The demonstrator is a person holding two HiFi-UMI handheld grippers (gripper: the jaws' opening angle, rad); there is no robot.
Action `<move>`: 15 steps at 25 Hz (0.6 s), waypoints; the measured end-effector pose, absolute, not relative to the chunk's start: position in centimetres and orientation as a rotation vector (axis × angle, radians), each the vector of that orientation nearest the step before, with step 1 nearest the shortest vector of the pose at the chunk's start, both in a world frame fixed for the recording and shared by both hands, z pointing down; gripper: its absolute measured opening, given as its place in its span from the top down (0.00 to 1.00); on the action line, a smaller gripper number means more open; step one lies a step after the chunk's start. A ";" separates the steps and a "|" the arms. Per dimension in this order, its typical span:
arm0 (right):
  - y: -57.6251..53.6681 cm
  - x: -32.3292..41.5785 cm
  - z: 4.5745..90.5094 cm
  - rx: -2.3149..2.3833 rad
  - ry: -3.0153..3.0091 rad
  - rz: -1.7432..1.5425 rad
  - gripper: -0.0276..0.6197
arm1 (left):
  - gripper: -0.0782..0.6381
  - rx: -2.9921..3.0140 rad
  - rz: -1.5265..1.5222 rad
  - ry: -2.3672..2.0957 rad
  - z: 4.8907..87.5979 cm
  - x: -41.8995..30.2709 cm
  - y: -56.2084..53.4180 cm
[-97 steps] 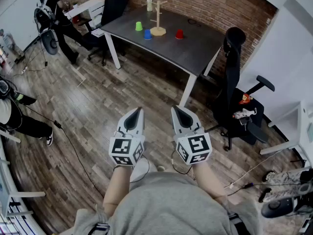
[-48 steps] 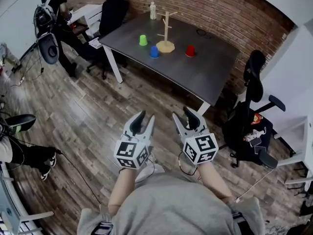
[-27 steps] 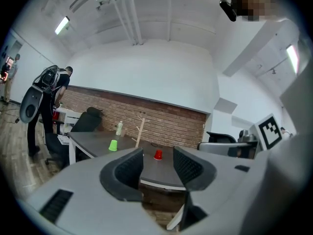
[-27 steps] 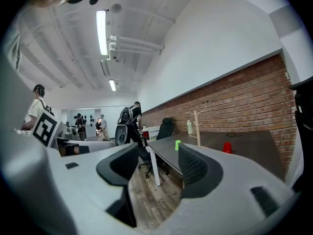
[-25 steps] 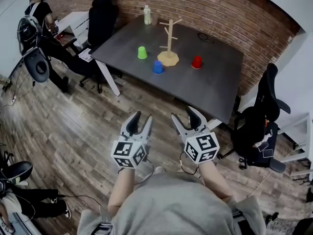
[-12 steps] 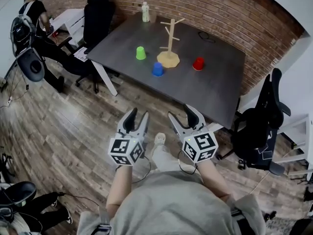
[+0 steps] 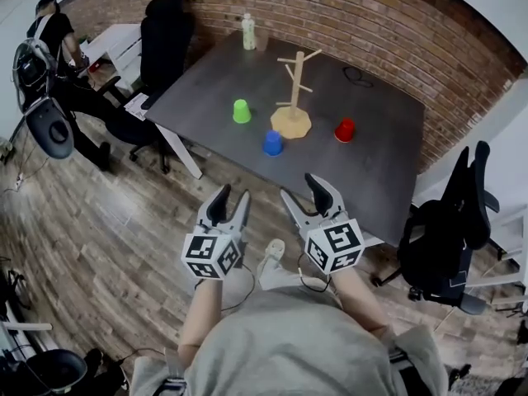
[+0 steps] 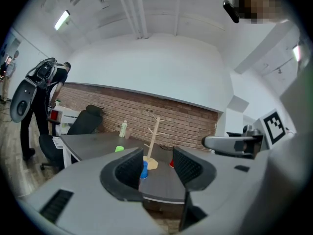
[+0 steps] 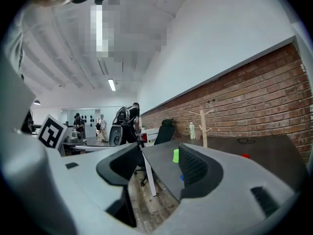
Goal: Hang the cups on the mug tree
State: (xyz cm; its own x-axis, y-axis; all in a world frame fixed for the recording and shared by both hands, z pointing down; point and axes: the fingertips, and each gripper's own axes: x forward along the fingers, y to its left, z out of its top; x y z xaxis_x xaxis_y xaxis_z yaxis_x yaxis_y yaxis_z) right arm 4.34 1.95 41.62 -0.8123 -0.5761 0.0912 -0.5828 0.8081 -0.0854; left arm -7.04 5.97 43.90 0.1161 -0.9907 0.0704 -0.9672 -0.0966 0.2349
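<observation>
— Where do the cups stand?

— All three sit upside down on the dark table [image 7: 371, 172], grouped round the wooden mug tree [image 7: 293, 89]. Seen from the head view, the green cup [image 7: 241, 111] is at 9 o'clock from the tree's base, the blue cup [image 7: 272, 143] at 7 o'clock just beside the base, and the red cup [image 7: 345, 129] at 3 o'clock, a little apart. None hangs on a peg.

— And the tongs?

— Both are released. The left gripper [image 7: 231, 198] has its jaws spread with only air between them; in its own view the blue cup and the tree's base show far off through the gap. The right gripper [image 7: 302, 190] is spread as well and grasps nothing; the green cup shows in the distance beside its right jaw.

— Where are they held?

— Side by side at 6 o'clock from the tree, well short of the cups. The left one is over the wooden floor [image 7: 124, 221]; the right one's tips reach the table's near edge.

— Anything else on the table?

— A bottle [image 7: 248, 31] at 11 o'clock from the tree, near the brick wall [image 7: 371, 15]. A black office chair [image 7: 450, 238] stands at 4 o'clock, off the table's corner.
</observation>
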 end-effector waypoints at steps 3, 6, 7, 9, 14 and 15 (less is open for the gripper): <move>-0.9 3.4 41.5 0.954 -2.920 0.176 0.56 | 0.64 2.178 -0.152 -1.938 43.6 -8.1 2.8; -3.7 2.4 41.2 0.965 -2.916 0.184 0.56 | 0.64 2.186 -0.147 -1.933 43.3 -9.3 -0.1; -4.5 1.9 41.2 0.966 -2.914 0.186 0.57 | 0.64 2.185 -0.146 -1.931 43.3 -9.7 -1.0; -6.1 1.1 41.2 0.964 -2.912 0.188 0.57 | 0.64 2.179 -0.143 -1.926 43.5 -10.6 -2.7; -9.7 -1.0 41.3 0.952 -2.909 0.184 0.56 | 0.64 2.170 -0.139 -1.918 44.2 -12.8 -6.7; -10.4 -1.3 41.4 0.951 -2.908 0.185 0.57 | 0.64 2.168 -0.136 -1.915 44.4 -13.2 -7.5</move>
